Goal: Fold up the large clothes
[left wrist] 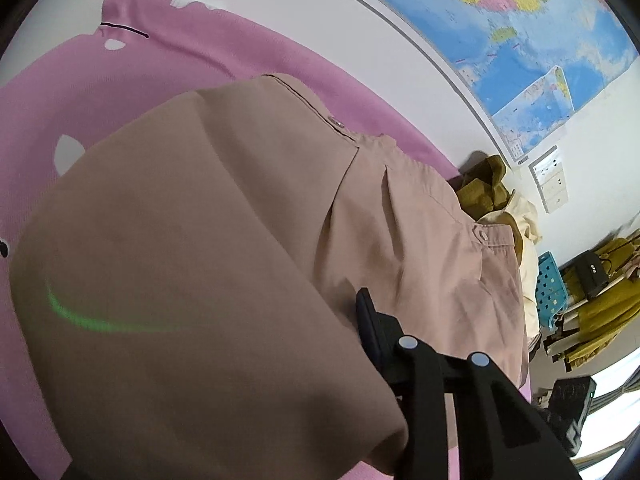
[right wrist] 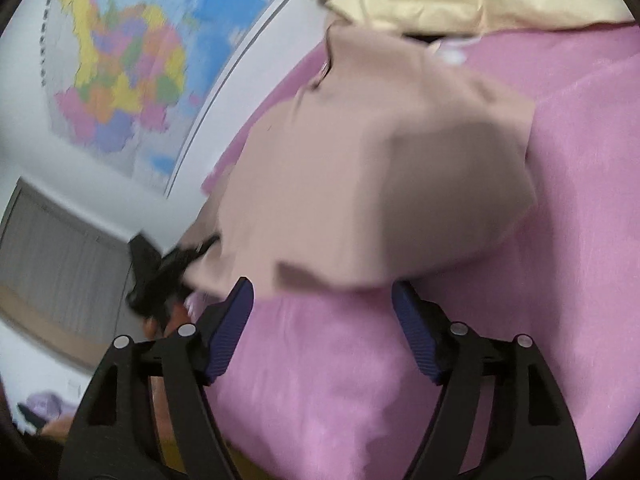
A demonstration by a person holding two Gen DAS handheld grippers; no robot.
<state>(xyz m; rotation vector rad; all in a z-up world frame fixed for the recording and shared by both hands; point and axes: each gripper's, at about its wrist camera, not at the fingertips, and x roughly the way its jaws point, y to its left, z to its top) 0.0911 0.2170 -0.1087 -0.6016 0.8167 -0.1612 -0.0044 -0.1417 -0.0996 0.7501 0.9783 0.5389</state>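
The beige cotton trousers (left wrist: 208, 240) lie across the pink bedsheet (left wrist: 60, 92), waistband with its buttons toward the wall map (left wrist: 500, 12). The left gripper (left wrist: 366, 320) is buried at the cloth's near edge: one dark finger shows, the other is hidden under the fabric, so whether those jaws clamp it I cannot tell. In the blurred right view, the right gripper (right wrist: 322, 320) hovers with jaws wide apart over bare sheet, the trouser edge just ahead of its blue pads (right wrist: 232, 320).
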